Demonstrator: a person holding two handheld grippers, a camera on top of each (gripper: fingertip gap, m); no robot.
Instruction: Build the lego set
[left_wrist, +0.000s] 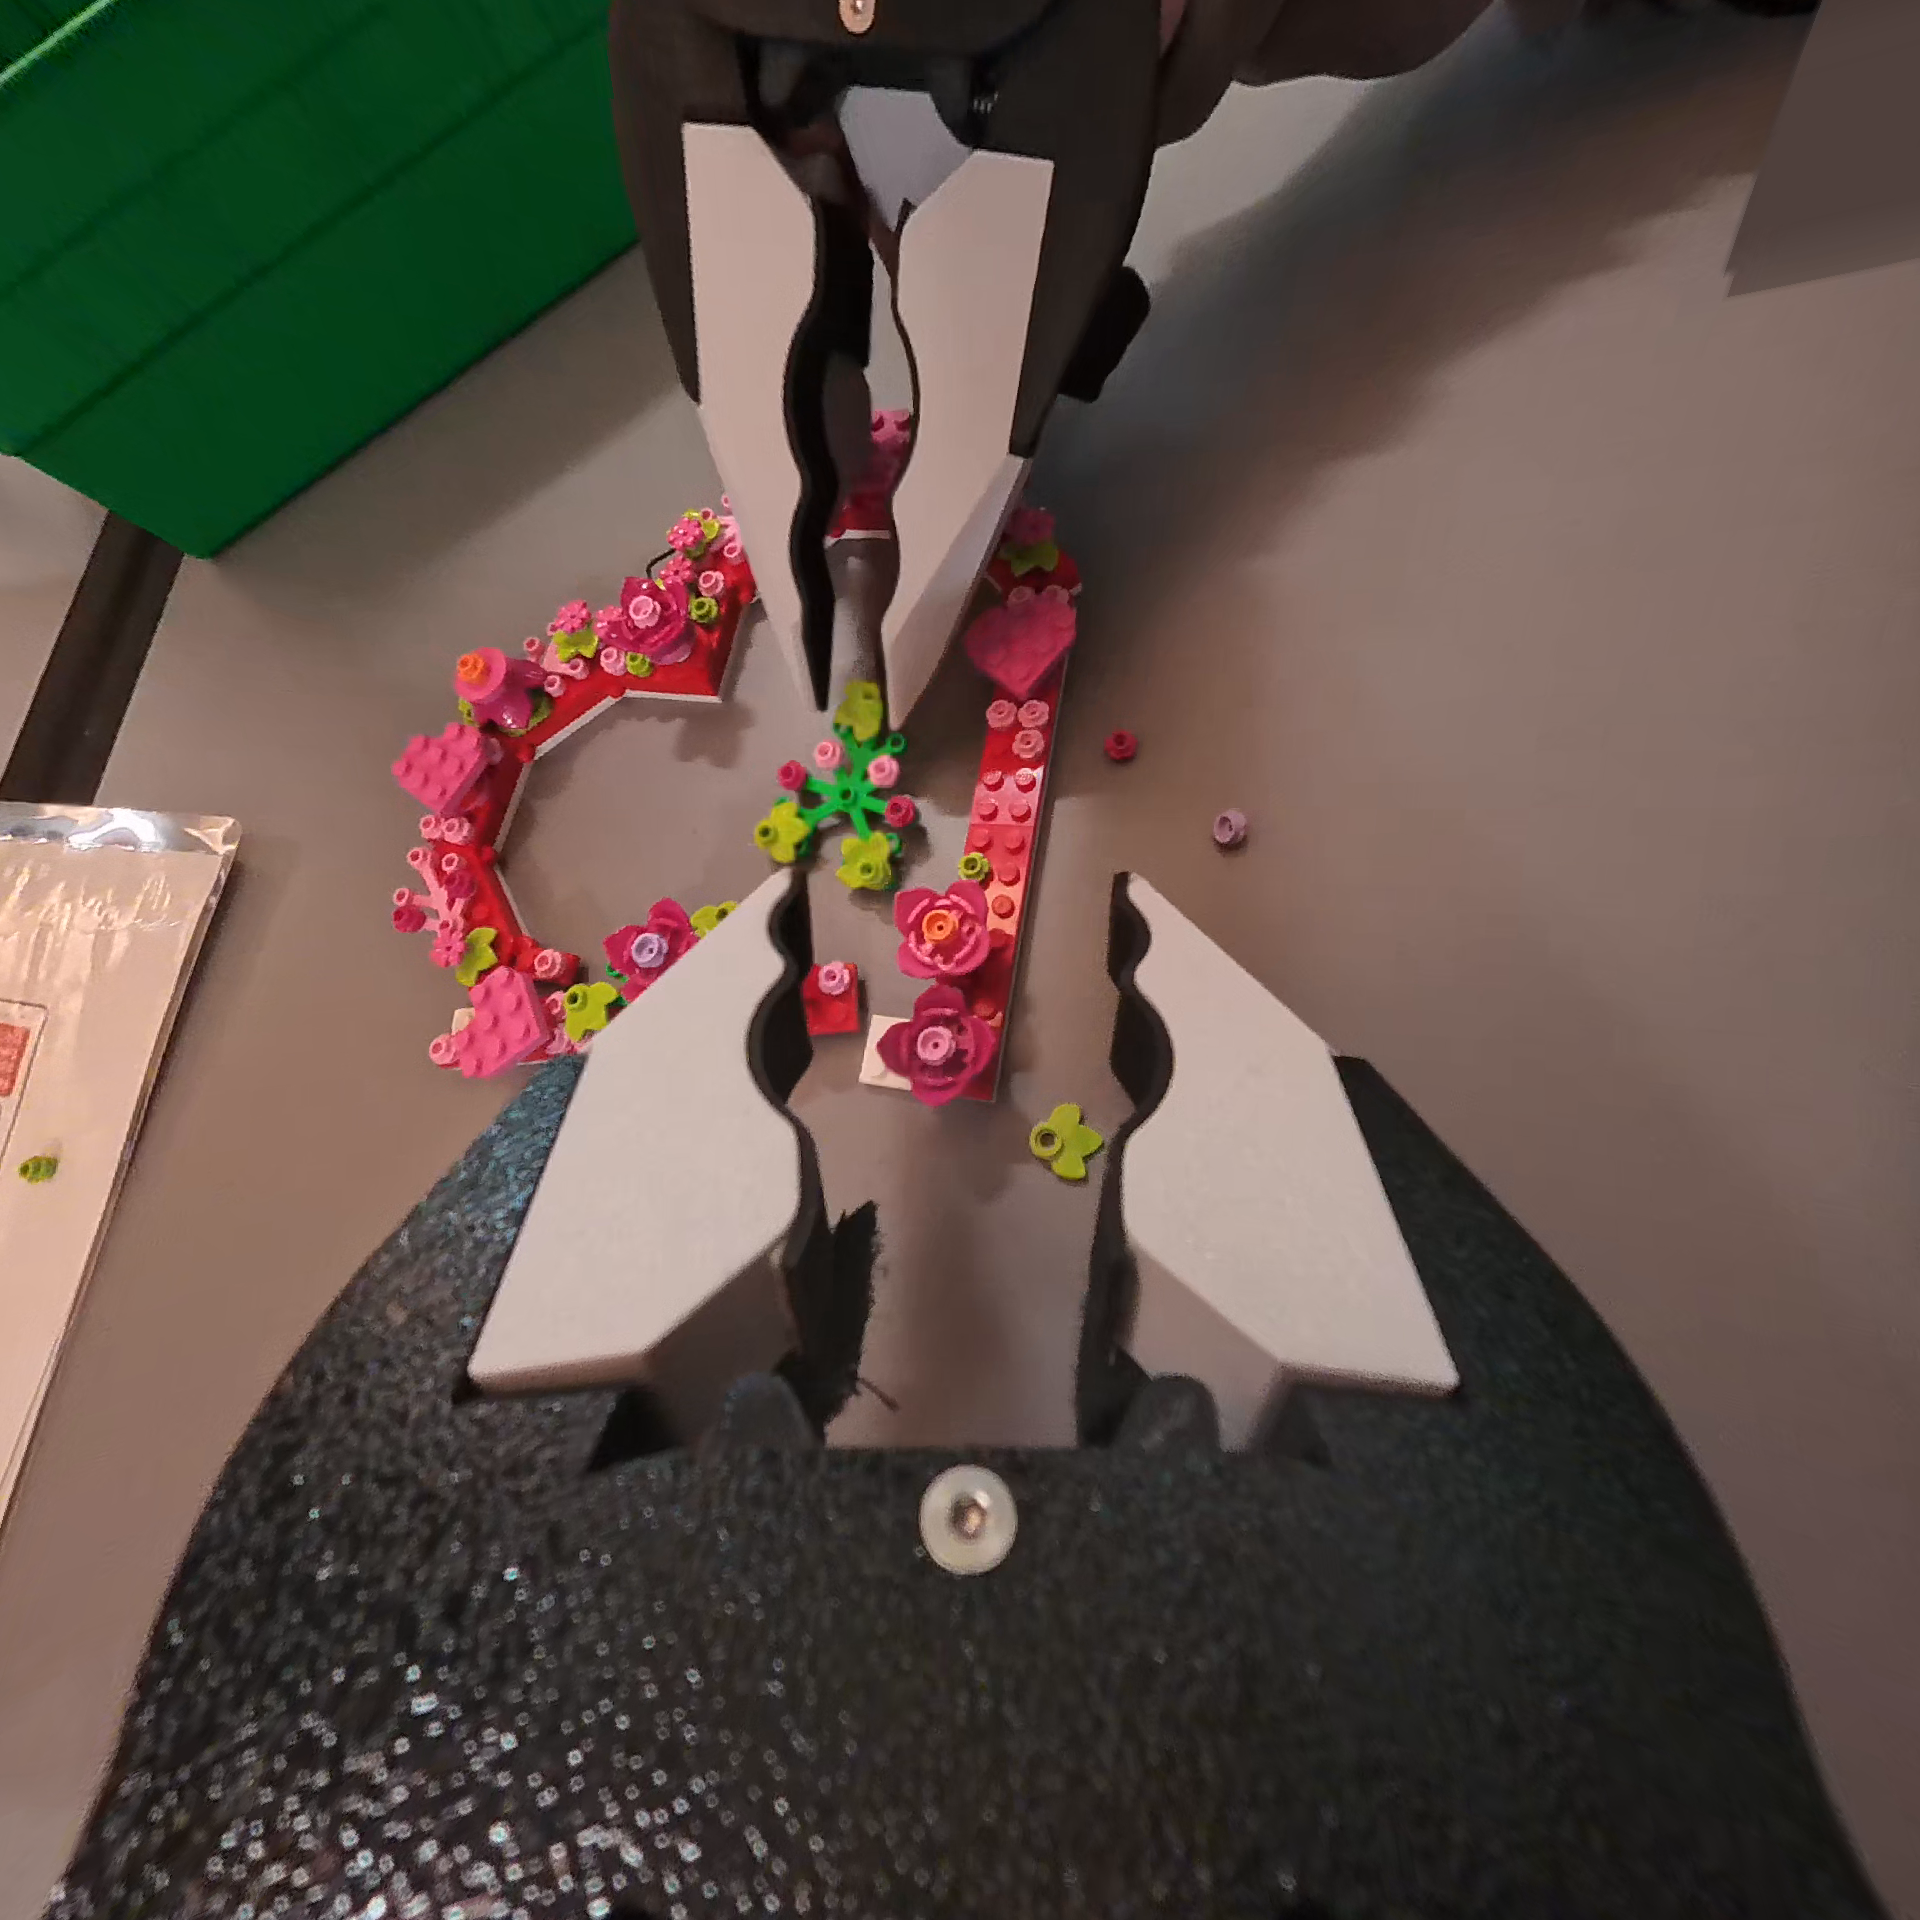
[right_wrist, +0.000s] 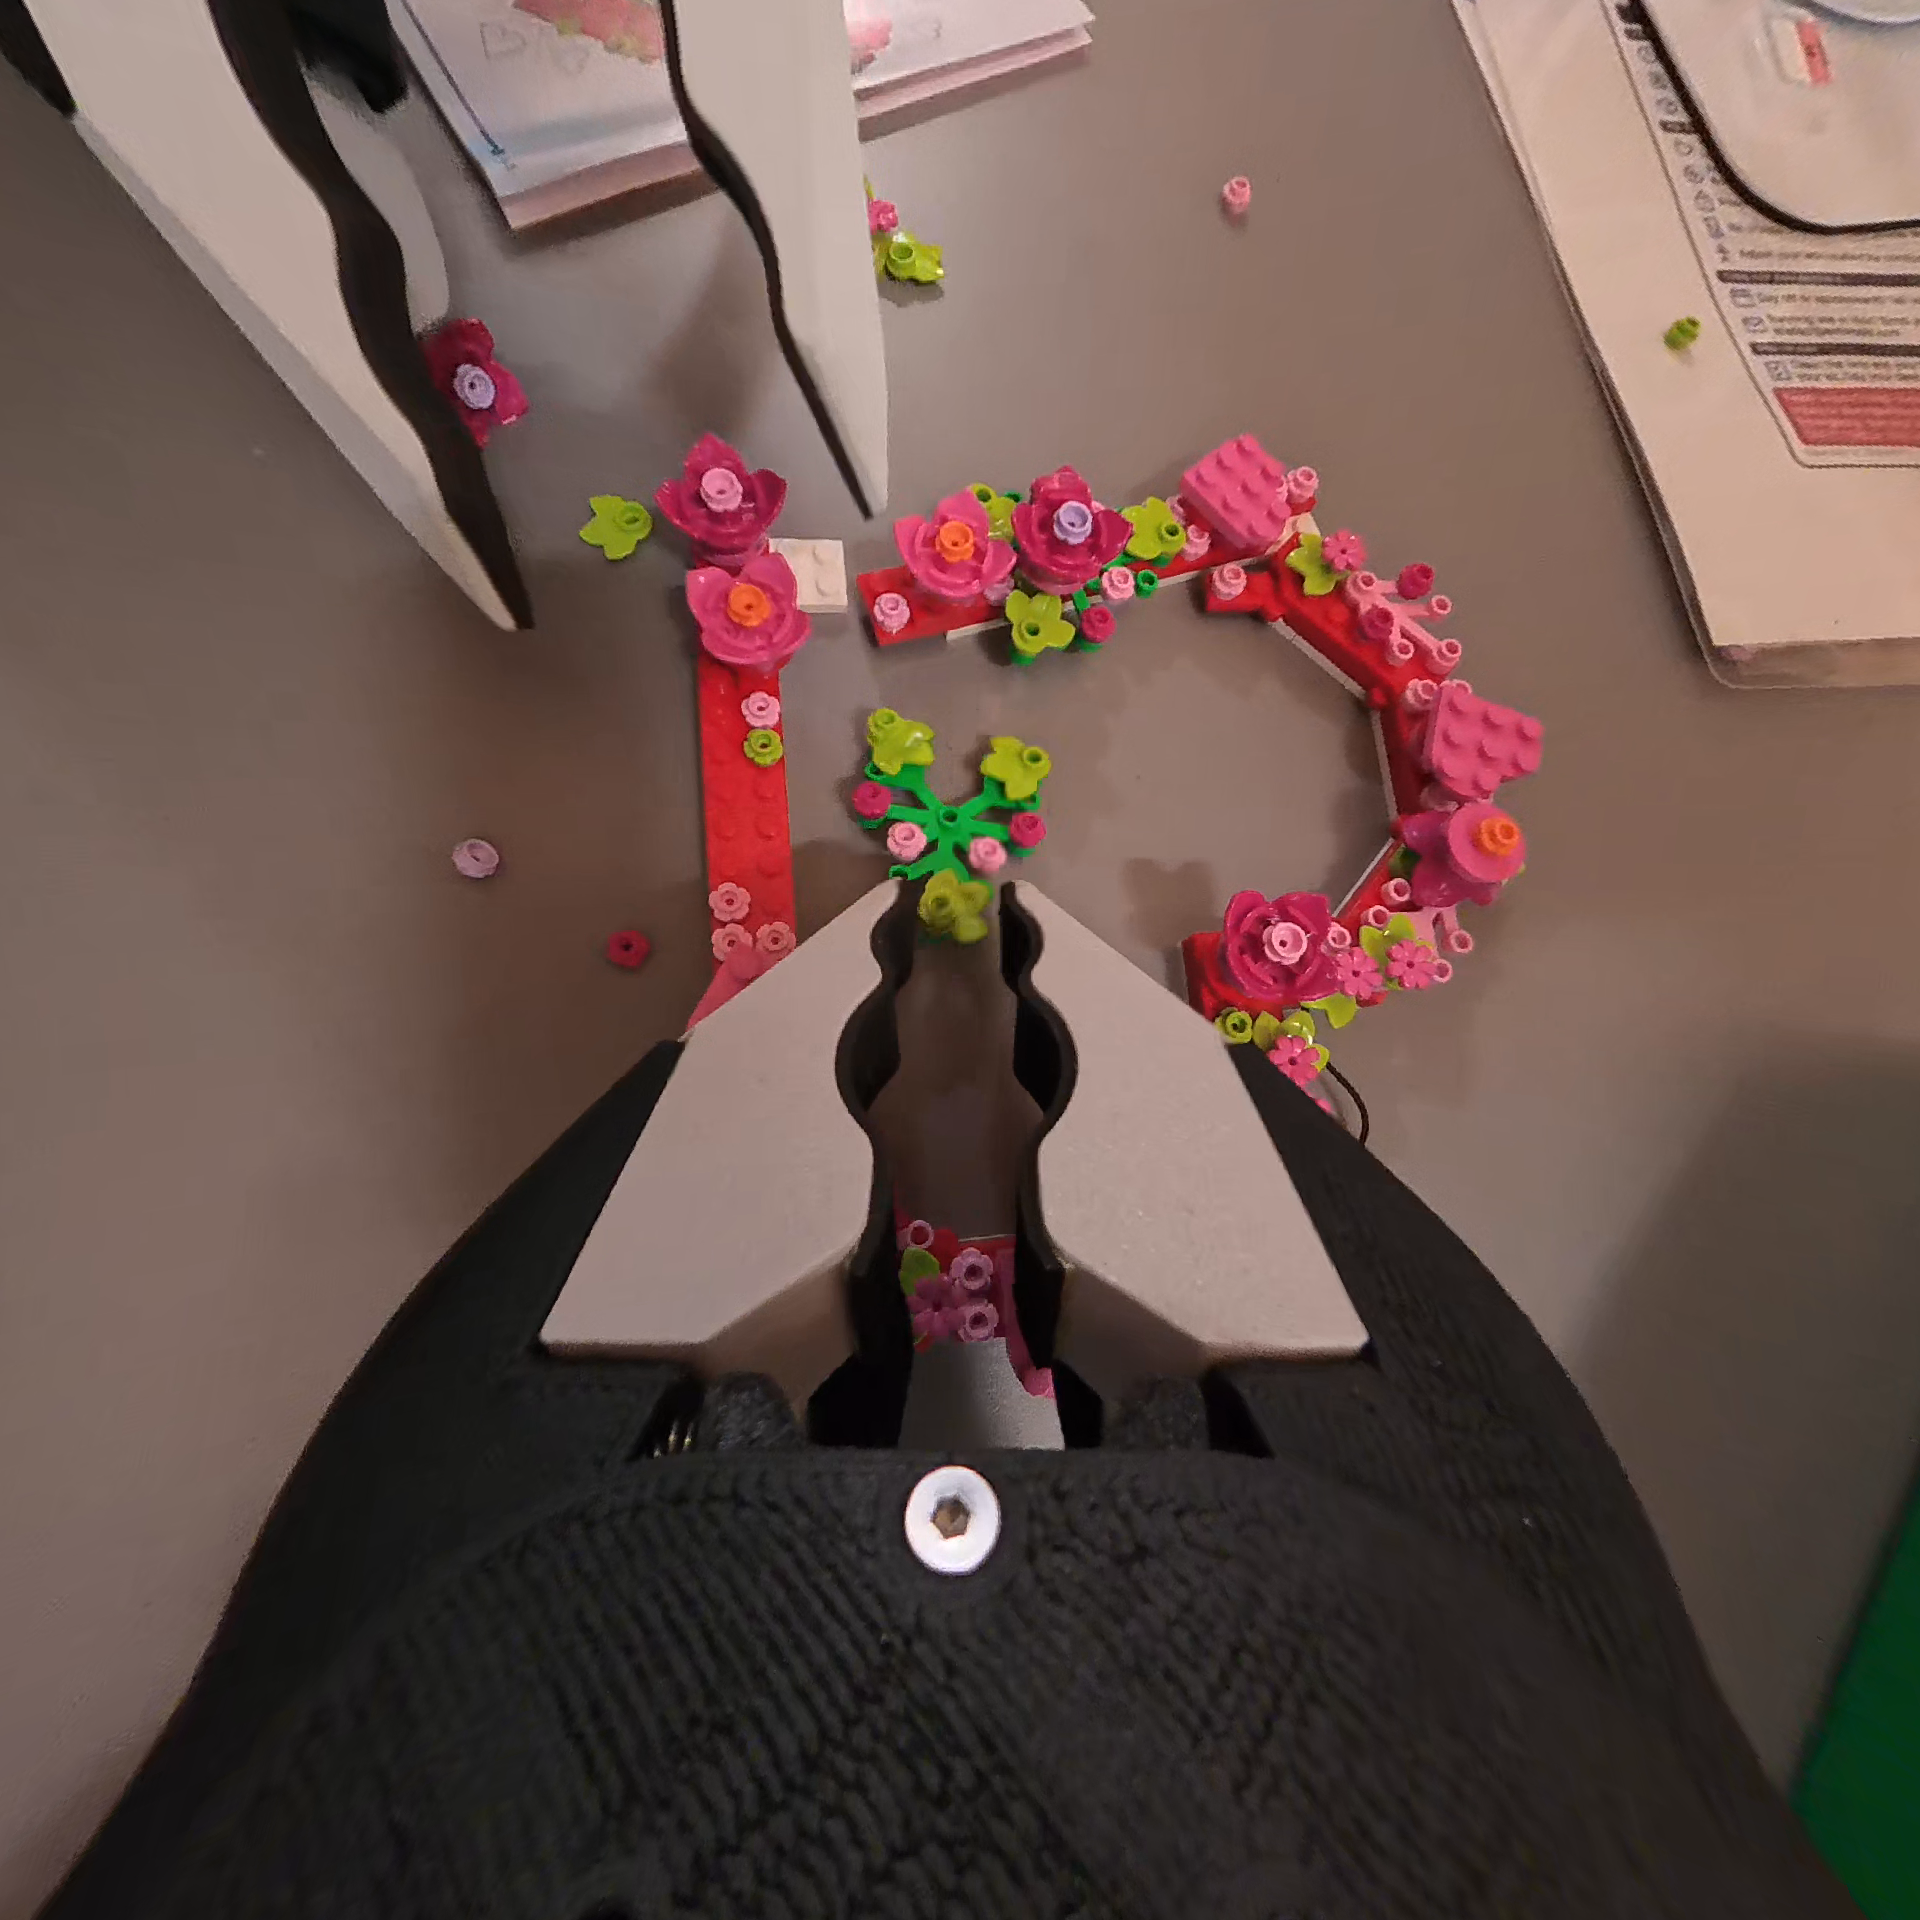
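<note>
A red heart-shaped frame with pink and magenta flowers lies in pieces on the grey table: a curved part (left_wrist: 488, 831) (right_wrist: 1351, 644), a straight red strip (left_wrist: 1013, 821) (right_wrist: 743, 810) and a short segment (right_wrist: 977, 613). A green sprig (left_wrist: 847, 795) (right_wrist: 948, 821) with lime leaves and pink studs lies between them. My right gripper (right_wrist: 953, 891) (left_wrist: 857, 707) is closed on the sprig's near lime leaf (right_wrist: 951, 906). My left gripper (left_wrist: 956, 888) (right_wrist: 691, 566) is open and empty, above the frame's end flowers, facing the right gripper.
A green box (left_wrist: 260, 229) stands at the far left. A paper bag (left_wrist: 83, 987) and a booklet (right_wrist: 582, 104) lie at the table's sides. Loose pieces: a lime leaf (left_wrist: 1065, 1141), a dark red stud (left_wrist: 1119, 744), a lavender stud (left_wrist: 1229, 828), a magenta flower (right_wrist: 473, 379). Tip to tip, the grippers are about 7 cm apart.
</note>
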